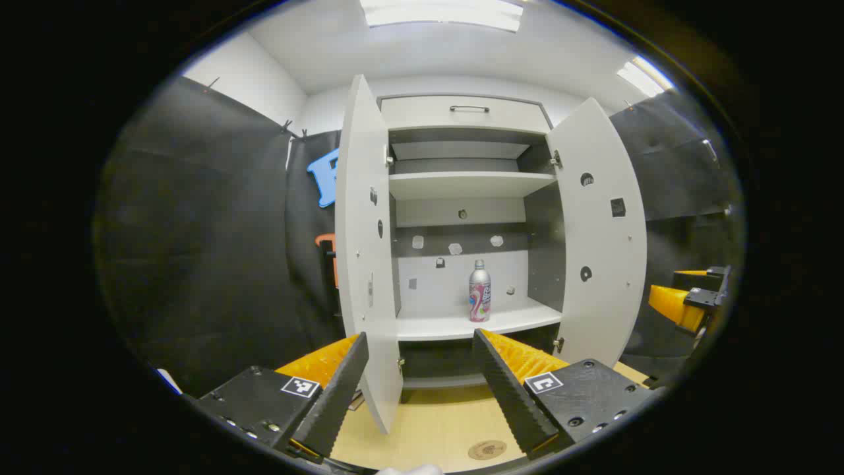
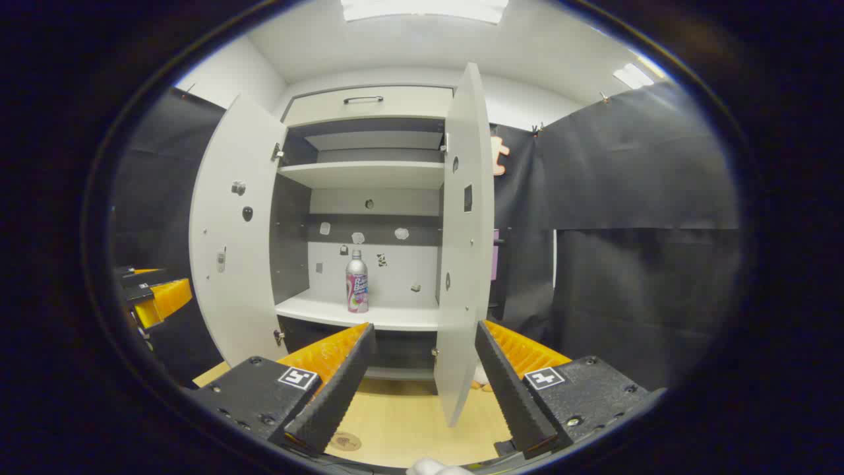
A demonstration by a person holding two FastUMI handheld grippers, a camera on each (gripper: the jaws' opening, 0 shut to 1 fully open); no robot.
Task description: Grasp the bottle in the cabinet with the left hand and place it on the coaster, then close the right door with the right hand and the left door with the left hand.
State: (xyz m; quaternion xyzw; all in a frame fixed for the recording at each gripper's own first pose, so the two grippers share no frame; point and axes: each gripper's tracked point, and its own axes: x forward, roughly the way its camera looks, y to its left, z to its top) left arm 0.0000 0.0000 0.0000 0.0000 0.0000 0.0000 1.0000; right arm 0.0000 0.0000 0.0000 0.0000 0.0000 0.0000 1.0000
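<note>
Pink bottle (image 1: 479, 291) beyond left claw (image 1: 420, 389)

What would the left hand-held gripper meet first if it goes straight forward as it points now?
Probably the bottle on the cabinet shelf. The left hand-held gripper is open and the way looks free, though the left door edge stands close.

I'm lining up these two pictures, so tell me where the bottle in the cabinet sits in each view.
Left gripper view: the bottle stands upright on the lower shelf, right of centre, above the gap between the fingers.
Right gripper view: it stands on the same shelf, left of centre, beyond the left finger.
Shared landmark: the drawer handle at the cabinet's top.
</note>
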